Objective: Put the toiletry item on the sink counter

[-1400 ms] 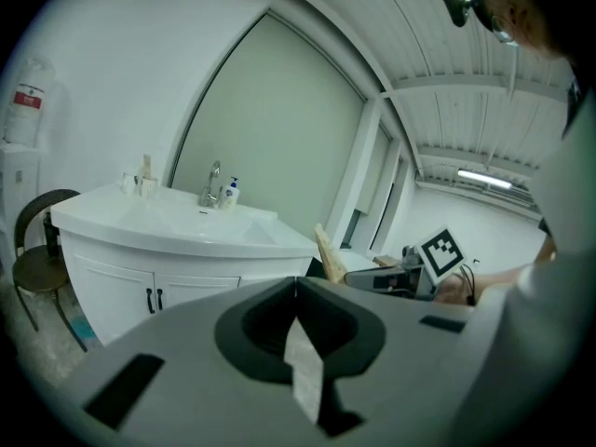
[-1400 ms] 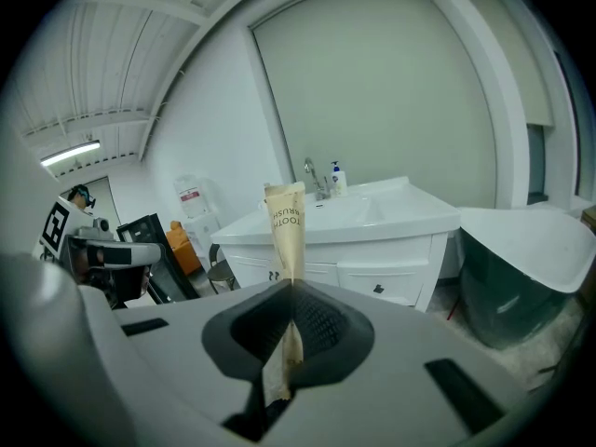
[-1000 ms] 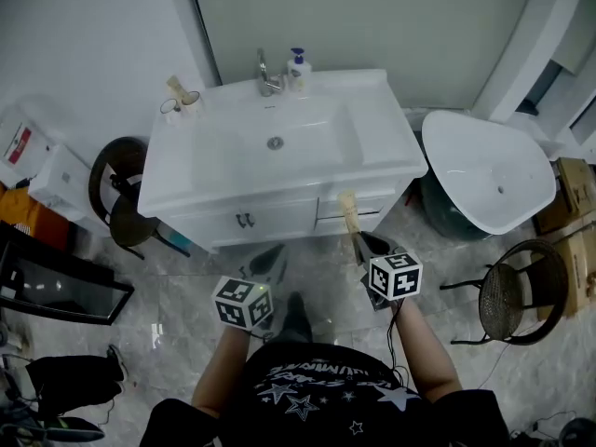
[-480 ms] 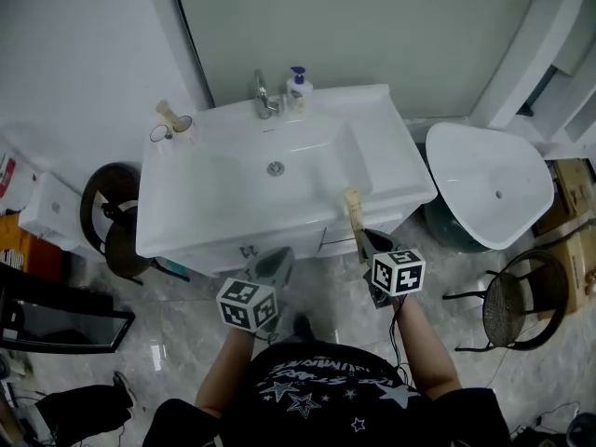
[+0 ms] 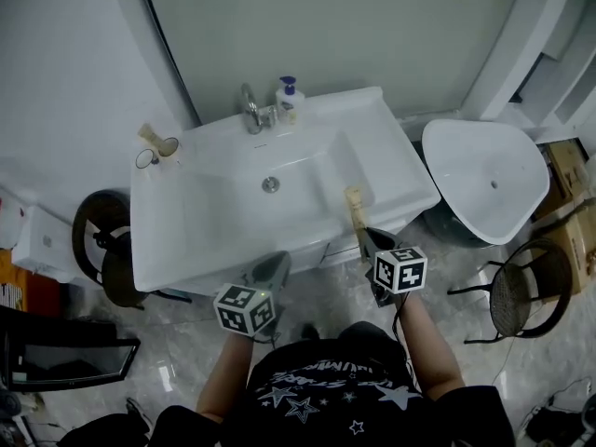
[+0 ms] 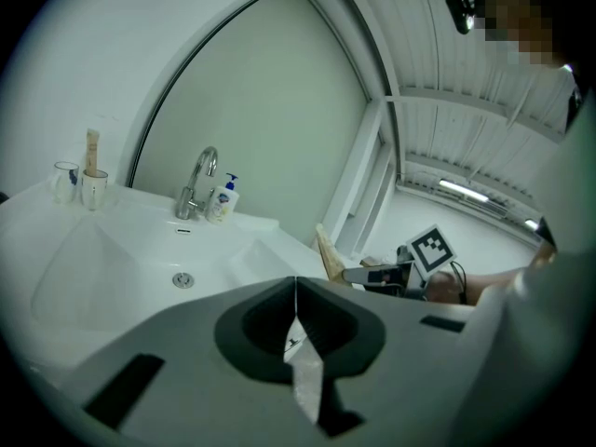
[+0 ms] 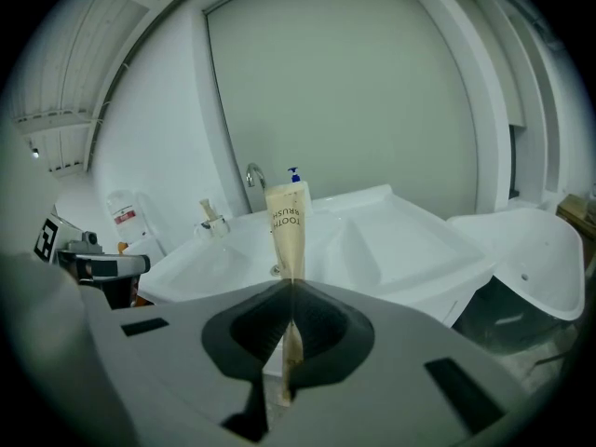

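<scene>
Tan toothbrush pack point(image 7: 287, 226) upright, clamped in R gripper point(image 7: 291, 287), at near-right edge of counter point(image 5: 396, 170). L gripper point(image 6: 296, 285) closed, empty, near counter's front.

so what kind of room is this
Most likely a bathroom: a white sink counter with a faucet, a pump bottle of soap next to it, and a cup holding a toiletry at the back corner.

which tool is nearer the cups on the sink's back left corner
Left. The left tool is at the sink's front edge, below and right of the cups; the right tool, shut on a toothbrush pack, is farther right along that edge.
</scene>
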Available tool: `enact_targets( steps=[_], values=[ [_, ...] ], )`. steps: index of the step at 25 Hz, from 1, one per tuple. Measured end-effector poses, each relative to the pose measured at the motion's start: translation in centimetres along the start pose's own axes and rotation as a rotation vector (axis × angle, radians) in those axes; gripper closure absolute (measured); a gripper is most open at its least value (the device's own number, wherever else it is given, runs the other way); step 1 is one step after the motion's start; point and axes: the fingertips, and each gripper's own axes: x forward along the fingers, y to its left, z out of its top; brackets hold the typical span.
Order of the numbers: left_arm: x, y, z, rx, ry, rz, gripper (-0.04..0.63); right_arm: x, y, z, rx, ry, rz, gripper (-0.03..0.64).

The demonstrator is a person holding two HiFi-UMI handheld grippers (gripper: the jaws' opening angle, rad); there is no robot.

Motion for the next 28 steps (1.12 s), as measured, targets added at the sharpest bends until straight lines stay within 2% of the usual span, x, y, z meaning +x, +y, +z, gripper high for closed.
enact_targets(
  steps=[5, 10, 20, 28],
  values=[
    [0.8, 1.1, 0.6, -0.011, 0.000, 0.008, 0.577, 0.9, -1.2, 0.3, -0.010, 0.018, -0.012, 0.600],
    [2.2, 2.3, 1.6, -0.019, -0.019, 0.049, 0.577, 3.2, -3.1, 1.9, -0.010, 0.024, 0.014, 0.600],
    [7.8, 4.9, 4.7, -0.063, -0.046, 0.157, 0.577, 10.1, -8.3, 8.6, -0.033, 0.010, 0.096, 0.600],
    [12.5, 5.7, 8.2, -0.078, -0.063, 0.206, 0.577, 14.2, -12.6, 12.5, -0.061, 0.034, 0.130, 0.600]
  ],
)
